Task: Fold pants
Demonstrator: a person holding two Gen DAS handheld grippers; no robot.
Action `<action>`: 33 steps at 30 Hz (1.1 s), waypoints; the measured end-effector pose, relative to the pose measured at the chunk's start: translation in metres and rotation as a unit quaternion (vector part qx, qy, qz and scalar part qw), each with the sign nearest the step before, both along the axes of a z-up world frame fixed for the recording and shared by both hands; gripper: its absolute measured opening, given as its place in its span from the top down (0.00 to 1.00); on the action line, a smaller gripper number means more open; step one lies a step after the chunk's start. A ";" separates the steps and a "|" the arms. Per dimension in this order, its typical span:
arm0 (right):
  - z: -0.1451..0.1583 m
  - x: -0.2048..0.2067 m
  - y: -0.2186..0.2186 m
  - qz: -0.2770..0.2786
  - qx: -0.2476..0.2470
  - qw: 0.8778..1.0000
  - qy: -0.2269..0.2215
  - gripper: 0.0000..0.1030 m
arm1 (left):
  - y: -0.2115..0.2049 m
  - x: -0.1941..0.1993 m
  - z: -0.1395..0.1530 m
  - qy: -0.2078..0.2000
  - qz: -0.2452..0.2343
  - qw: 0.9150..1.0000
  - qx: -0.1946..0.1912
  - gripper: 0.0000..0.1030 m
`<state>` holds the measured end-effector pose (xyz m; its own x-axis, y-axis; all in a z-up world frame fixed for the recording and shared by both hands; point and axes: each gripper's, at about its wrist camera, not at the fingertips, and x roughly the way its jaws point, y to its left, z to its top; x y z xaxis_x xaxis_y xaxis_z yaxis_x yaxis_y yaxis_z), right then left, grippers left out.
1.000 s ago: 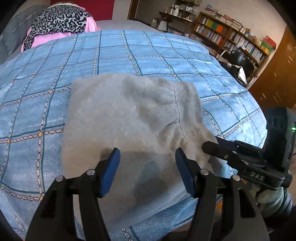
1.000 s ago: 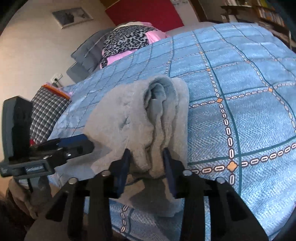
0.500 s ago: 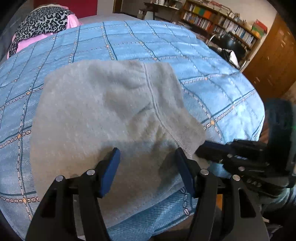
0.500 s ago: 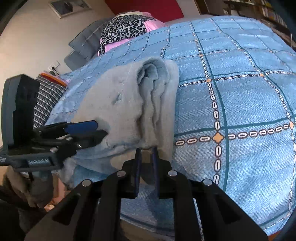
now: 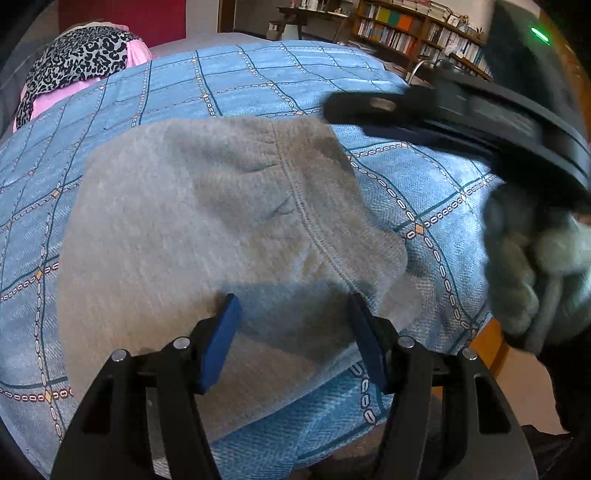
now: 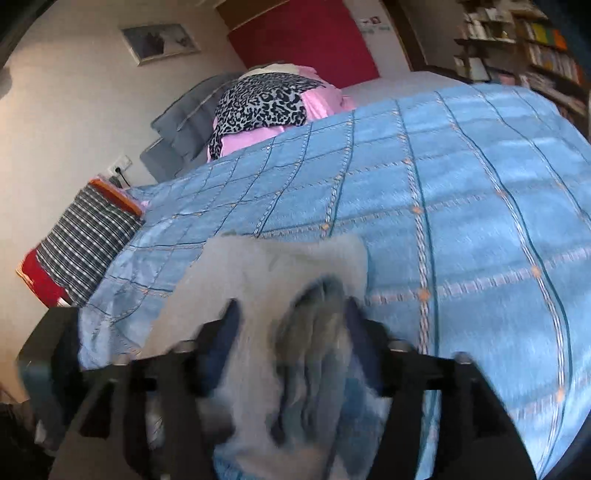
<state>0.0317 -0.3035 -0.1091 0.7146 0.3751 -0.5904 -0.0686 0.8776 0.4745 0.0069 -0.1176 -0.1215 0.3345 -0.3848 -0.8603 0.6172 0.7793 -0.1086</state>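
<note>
The grey pants [image 5: 207, 221] lie folded into a thick pad on the blue checked bedspread [image 5: 258, 85], near the bed's front edge. My left gripper [image 5: 291, 314] is open and empty, just above the near part of the pad. My right gripper [image 5: 354, 110] shows in the left wrist view, raised above the pad's far right corner. In the blurred right wrist view the right gripper [image 6: 291, 321] is open, its jaws standing either side of the stacked folded edge of the pants [image 6: 280, 280].
Pillows with a leopard-print and pink cover [image 6: 266, 103] lie at the head of the bed. A checked cloth pile [image 6: 85, 236] sits beside the bed's left side. Bookshelves [image 5: 417, 33] stand behind the bed. The bed edge drops off right of the pants [image 5: 491, 350].
The right gripper was shut half a second ago; now it is open and has lifted and swung across above the pad. The left gripper stays open in place.
</note>
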 end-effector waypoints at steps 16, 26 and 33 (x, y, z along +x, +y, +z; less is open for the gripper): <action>-0.008 0.042 0.015 -0.002 -0.050 0.998 0.035 0.69 | -0.004 -0.001 0.009 0.006 -0.029 0.999 -0.023 0.41; -0.061 0.061 0.003 -0.019 -0.041 0.996 0.076 0.63 | -0.015 0.003 -0.011 -0.010 -0.044 0.999 -0.021 0.40; -0.044 0.051 0.005 -0.015 -0.061 0.996 0.062 0.60 | 0.003 0.010 0.000 0.026 -0.027 0.998 -0.050 0.36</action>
